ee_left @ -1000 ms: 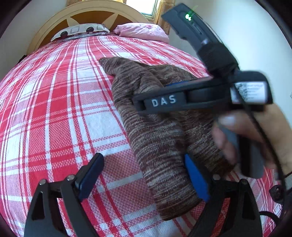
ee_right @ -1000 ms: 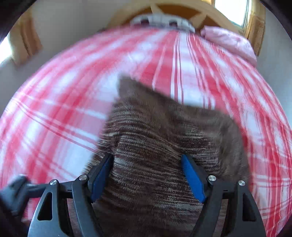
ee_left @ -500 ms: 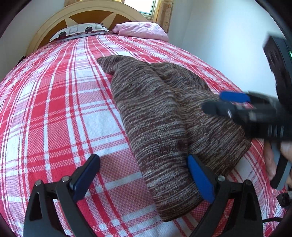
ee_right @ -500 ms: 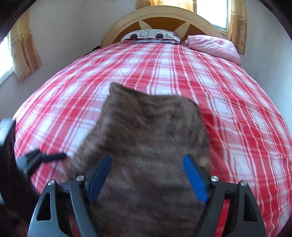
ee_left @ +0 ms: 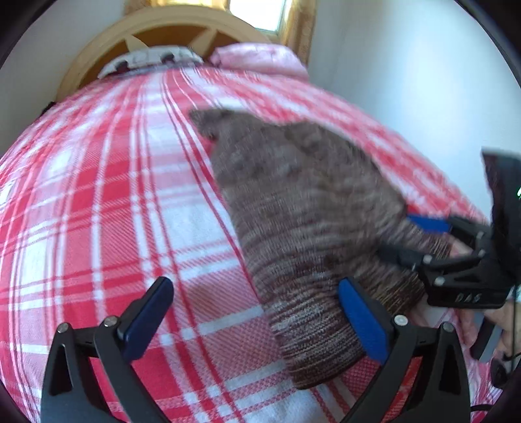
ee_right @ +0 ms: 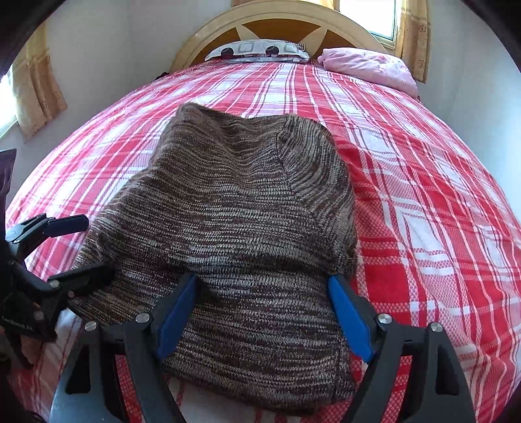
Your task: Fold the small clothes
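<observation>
A brown knit garment (ee_right: 241, 208) lies folded on the red and white plaid bed (ee_right: 423, 201); it also shows in the left wrist view (ee_left: 302, 211). My right gripper (ee_right: 260, 312) is open, its blue pads straddling the garment's near edge. My left gripper (ee_left: 257, 315) is open at the garment's left near corner, right pad against the knit, left pad over bare bedspread (ee_left: 97, 227). The right gripper also shows in the left wrist view (ee_left: 420, 237), low at the garment's right side. The left gripper also shows in the right wrist view (ee_right: 78, 247), open at the garment's left edge.
A patterned pillow (ee_right: 257, 50) and a pink pillow (ee_right: 368, 66) lie against the wooden headboard (ee_right: 280, 22) at the far end. Curtains (ee_right: 35, 88) hang at the left, a white wall (ee_left: 407, 75) runs along the bed's right side.
The right gripper has dropped from above the garment down to its near right edge. The left gripper has edged forward toward the garment's corner. Both stay open.
</observation>
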### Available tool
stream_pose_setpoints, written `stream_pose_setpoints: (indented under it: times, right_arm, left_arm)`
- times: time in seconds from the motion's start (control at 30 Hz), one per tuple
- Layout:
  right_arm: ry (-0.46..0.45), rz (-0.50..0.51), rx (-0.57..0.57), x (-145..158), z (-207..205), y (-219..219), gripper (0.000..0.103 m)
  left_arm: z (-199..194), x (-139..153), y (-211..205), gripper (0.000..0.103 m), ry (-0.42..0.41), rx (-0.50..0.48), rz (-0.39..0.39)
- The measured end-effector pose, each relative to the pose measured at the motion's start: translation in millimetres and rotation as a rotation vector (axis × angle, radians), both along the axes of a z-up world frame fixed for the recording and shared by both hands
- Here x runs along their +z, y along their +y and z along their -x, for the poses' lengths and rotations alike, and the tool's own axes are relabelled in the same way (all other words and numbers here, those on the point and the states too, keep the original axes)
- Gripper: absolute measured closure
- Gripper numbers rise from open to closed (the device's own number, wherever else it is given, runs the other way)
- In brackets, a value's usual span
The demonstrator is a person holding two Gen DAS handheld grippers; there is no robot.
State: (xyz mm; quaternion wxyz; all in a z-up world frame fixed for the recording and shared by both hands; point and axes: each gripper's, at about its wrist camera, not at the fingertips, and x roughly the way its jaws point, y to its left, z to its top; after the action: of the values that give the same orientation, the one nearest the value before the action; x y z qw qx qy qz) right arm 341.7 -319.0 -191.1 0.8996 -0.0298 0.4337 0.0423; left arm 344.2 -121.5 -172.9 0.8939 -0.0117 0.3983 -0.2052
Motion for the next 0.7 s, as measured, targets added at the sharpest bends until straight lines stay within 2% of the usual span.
stream_pose_setpoints:
  times: [0.07, 0.1, 0.13, 0.17, 0.2, 0.27, 0.37, 0.47, 0.63, 0.67, 0.7]
  right_arm:
    - [0.0, -0.014, 0.001, -0.5, 3.8, -3.1, 0.021]
    - [-0.001, -0.021, 0.001, -0.3, 5.2, -4.0, 0.021]
    - [0.002, -0.035, -0.002, -1.5, 7.3, -7.5, 0.021]
    - [0.006, -0.046, -0.01, -2.6, 8.5, -10.7, 0.02]
    - [0.012, -0.062, -0.022, -4.0, 9.5, -14.5, 0.017]
    - [0.027, -0.14, -0.036, -6.2, 11.0, -26.4, 0.017]
    - [0.03, -0.159, -0.027, 2.0, 15.1, -29.5, 0.017]
    - [-0.036, -0.185, -0.024, 23.8, 19.2, -33.3, 0.017]
    - [-0.133, -0.123, -0.004, 61.6, -12.0, -20.8, 0.017]
    - [-0.12, -0.13, 0.003, 62.2, -22.1, -18.1, 0.025]
    - [-0.098, -0.143, 0.013, 59.3, -31.9, -15.9, 0.039]
  left_arm:
    - [2.5, 9.5, 16.2, 0.0, -0.045, 0.061, 0.071]
    - [-0.4, 9.1, 19.1, 0.0, -0.04, 0.096, 0.057]
    - [-5.7, 5.5, 17.9, 0.0, -0.013, 0.125, 0.011]
    - [-13.3, -3.2, 13.9, 0.0, 0.04, 0.12, -0.028]
    - [-17.0, -10.8, 12.0, 0.0, 0.082, 0.102, -0.027]
    - [-15.2, -11.2, 8.5, 0.0, 0.074, 0.098, -0.048]
    - [-11.6, -11.8, 8.9, 0.0, 0.065, 0.097, -0.044]
    - [-9.8, -11.5, 10.7, 0.0, 0.067, 0.101, -0.027]
    - [-5.6, -12.8, 4.0, 0.0, 0.061, 0.102, -0.06]
    - [-5.2, -12.2, 4.1, 0.0, 0.062, 0.105, -0.057]
    - [-4.5, -11.9, 4.8, 0.0, 0.06, 0.111, -0.058]
